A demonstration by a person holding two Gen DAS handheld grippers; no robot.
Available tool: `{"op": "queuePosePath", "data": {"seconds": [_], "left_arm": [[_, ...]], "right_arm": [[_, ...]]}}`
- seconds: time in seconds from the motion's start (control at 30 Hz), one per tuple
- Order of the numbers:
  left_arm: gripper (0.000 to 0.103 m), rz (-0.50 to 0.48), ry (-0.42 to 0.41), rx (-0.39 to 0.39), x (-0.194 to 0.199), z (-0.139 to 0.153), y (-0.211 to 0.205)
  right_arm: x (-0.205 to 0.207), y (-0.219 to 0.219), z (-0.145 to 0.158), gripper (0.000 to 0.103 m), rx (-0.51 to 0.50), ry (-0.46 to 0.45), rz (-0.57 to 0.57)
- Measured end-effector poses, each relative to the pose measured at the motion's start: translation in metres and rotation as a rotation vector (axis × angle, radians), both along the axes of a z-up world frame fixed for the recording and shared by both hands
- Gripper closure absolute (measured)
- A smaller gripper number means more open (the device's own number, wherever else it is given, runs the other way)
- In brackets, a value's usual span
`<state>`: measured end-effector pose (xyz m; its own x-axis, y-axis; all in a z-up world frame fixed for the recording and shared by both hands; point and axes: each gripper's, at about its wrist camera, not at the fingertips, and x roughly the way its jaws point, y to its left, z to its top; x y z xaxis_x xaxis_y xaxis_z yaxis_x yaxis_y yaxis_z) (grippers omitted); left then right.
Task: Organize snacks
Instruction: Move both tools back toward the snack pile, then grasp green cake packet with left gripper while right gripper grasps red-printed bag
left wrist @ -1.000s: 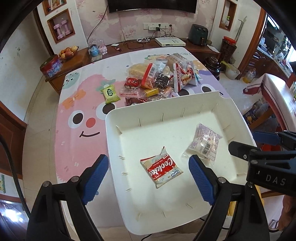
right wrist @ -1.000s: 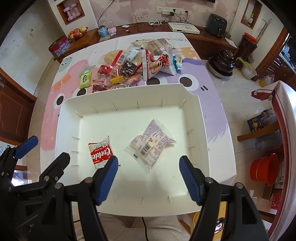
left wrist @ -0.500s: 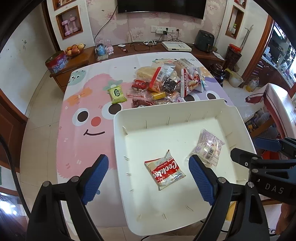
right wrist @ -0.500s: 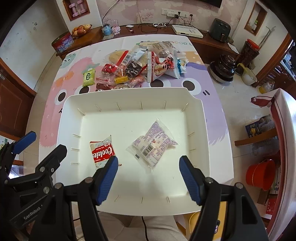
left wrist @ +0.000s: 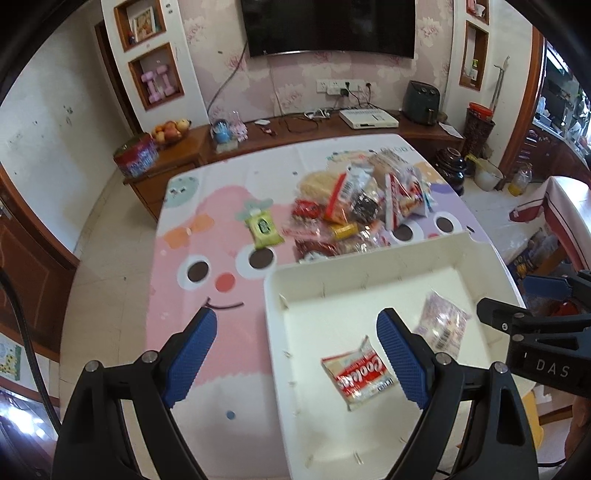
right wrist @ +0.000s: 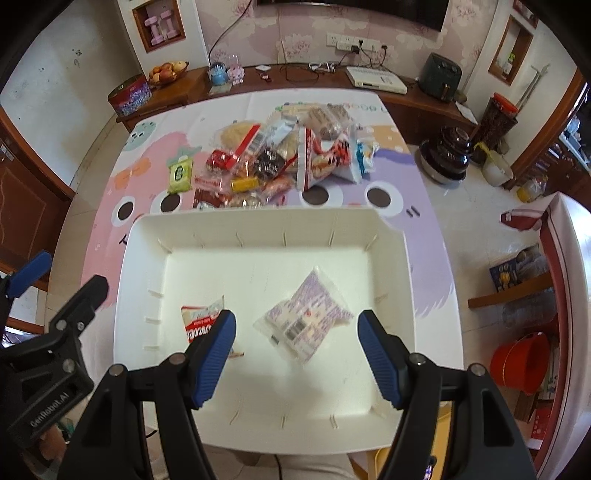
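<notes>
White bin (right wrist: pixel 391 258) is parked at the near end of the table w/ 2 packs laid flat inside: red cookie pack (left wrist: pixel 356 373) on the left, clear purple-print pack (right wrist: pixel 306 319) to its right. Rest of the snack pile (right wrist: pixel 280 162) is heaped just beyond the bin, green pack (left wrist: pixel 263 228) set a bit apart. Left gripper (left wrist: pixel 297 356) and right gripper (right wrist: pixel 297 358) are both held spread wide above, nothing gripped.

Wall television (left wrist: pixel 330 26), pink dumbbells (left wrist: pixel 159 82) in wall niche, fruit bowl (left wrist: pixel 170 131) and red tin (left wrist: pixel 136 159) on wooden sideboard (left wrist: pixel 295 134), green air fryer (right wrist: pixel 441 75), red bucket (right wrist: pixel 522 363) on floor.
</notes>
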<state>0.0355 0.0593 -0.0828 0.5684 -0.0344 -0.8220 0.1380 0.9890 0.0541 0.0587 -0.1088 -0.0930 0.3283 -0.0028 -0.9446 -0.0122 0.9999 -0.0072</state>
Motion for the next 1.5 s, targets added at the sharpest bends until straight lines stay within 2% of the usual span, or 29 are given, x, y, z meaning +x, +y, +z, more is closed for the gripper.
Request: {"op": "queuePosePath", "data": {"seconds": [0.2, 0.5, 0.63, 0.8, 0.87, 1.07, 1.27, 1.5], "left_arm": [[0.015, 0.046, -0.032, -0.034, 0.020, 0.016, 0.013], [0.015, 0.151, -0.050, -0.033, 0.072, 0.022, 0.035], [0.015, 0.221, -0.042, -0.052, 0.101, 0.021, 0.050], [0.015, 0.288, -0.025, -0.112, 0.134, 0.019, 0.073], [0.010, 0.294, 0.000, -0.133, 0.147, 0.014, 0.077], [0.010, 0.315, 0.095, -0.148, 0.188, -0.025, 0.077], [0.010, 0.321, 0.249, -0.168, 0.232, -0.083, 0.068], [0.010, 0.350, 0.403, -0.075, 0.267, -0.146, 0.058]], "right_arm": [[0.015, -0.003, 0.007, 0.034, -0.016, -0.049, 0.029], [0.047, -0.029, 0.019, 0.034, 0.043, -0.128, 0.038], [0.076, -0.049, 0.018, 0.034, 0.085, -0.137, 0.011], [0.120, -0.069, 0.007, 0.034, 0.145, -0.130, -0.001], [0.134, -0.070, 0.002, 0.034, 0.136, -0.124, 0.021], [0.181, -0.061, -0.038, 0.029, 0.089, -0.042, 0.130], [0.218, -0.060, -0.096, 0.029, 0.062, 0.075, 0.118], [0.241, -0.062, -0.129, 0.029, 0.053, 0.167, 0.101]]}}
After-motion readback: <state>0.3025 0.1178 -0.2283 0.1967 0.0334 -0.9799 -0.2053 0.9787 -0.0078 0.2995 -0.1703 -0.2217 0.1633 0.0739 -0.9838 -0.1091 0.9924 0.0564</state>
